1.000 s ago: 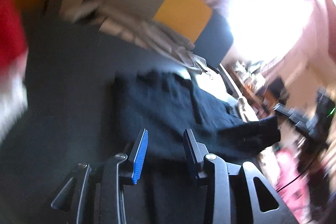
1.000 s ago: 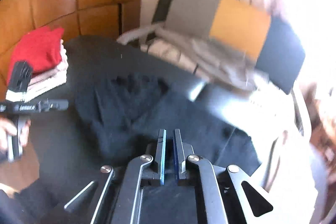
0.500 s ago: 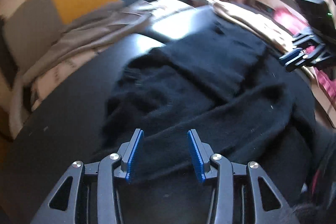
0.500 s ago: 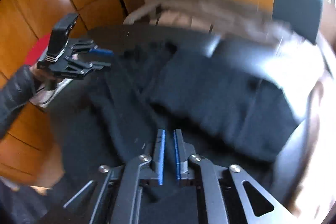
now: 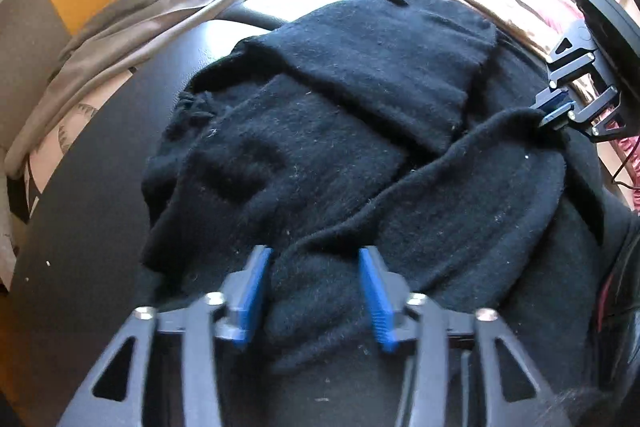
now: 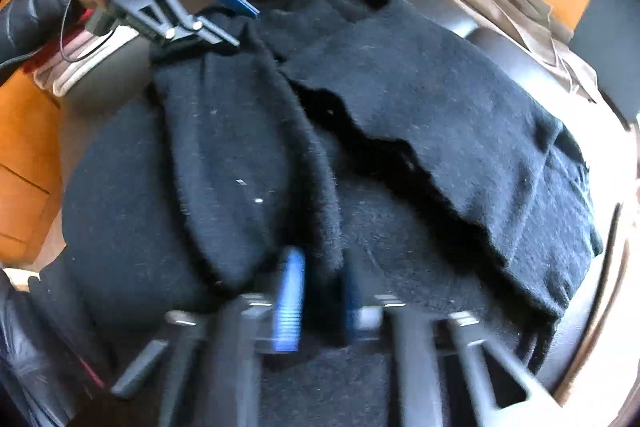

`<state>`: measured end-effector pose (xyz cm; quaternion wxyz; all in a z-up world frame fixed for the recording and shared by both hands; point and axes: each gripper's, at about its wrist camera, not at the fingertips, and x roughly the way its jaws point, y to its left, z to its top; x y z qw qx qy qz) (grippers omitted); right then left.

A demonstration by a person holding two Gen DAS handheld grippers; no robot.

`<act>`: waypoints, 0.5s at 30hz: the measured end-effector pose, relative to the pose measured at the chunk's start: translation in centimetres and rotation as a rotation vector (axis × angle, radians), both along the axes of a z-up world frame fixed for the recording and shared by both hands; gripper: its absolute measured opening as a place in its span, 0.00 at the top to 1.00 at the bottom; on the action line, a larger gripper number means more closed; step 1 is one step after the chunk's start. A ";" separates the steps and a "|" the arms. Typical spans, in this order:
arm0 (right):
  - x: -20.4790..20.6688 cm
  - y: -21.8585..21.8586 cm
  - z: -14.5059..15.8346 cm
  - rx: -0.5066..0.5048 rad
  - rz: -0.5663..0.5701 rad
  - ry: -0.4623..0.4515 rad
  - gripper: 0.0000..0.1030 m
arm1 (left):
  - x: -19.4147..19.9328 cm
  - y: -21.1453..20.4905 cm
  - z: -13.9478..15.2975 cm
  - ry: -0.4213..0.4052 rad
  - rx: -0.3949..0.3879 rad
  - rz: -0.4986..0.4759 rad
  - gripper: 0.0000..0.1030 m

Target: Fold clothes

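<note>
Black knitwear [image 5: 328,131] is seen in the left wrist view spread in rumpled layers across the dark round worktop [image 5: 92,187], with one folded panel lying on top at the far side. The left tongs [image 5: 316,291] are held released at the near edge, their blue pads set apart on either side of a raised fold of the knit. At the right, the right tongs [image 5: 554,111] are seen clenched on an edge of the same garment, which is lifted into a ridge. Beige cloth [image 5: 132,23] is draped at the far left. In the right wrist view, the knitwear [image 6: 400,115] fills the worktop, and a strip of it is pinched between the blurred blue pads of the right tongs [image 6: 320,303]. The left tongs [image 6: 236,23] appear at the far left, spread over the garment's edge, gripped by a dark sleeve [image 6: 32,15].
</note>
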<state>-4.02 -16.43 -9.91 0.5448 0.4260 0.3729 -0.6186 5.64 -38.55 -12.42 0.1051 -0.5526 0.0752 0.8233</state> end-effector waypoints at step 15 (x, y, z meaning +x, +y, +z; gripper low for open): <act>0.3 -0.2 6.7 -0.035 -0.011 0.256 0.92 | 3.8 -0.8 7.8 0.332 0.184 0.199 0.96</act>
